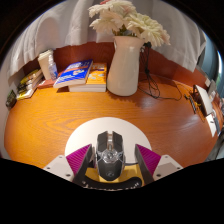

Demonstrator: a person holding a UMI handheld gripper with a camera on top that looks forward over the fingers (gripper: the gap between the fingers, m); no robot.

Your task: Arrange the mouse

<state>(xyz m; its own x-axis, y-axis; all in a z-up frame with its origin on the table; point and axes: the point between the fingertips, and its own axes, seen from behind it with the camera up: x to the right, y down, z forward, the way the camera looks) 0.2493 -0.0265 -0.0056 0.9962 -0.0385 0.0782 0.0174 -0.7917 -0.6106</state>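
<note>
A black gaming mouse [110, 150] sits deep between my gripper's [112, 160] two fingers, its nose pointing away from me. Both magenta pads, left [80, 158] and right [148, 158], sit against its sides, so the gripper is shut on it. The mouse is over a white round mat [92, 130] on the wooden desk [50, 120]. I cannot tell whether the mouse rests on the mat or hangs just above it. Its rear end is hidden behind the gripper's yellow base.
A white vase [124, 66] with pale flowers stands beyond the mat at the back of the desk. A stack of books [80, 75] and a small bottle [47, 66] lie to the vase's left. Cables and small items [200, 100] lie at the right.
</note>
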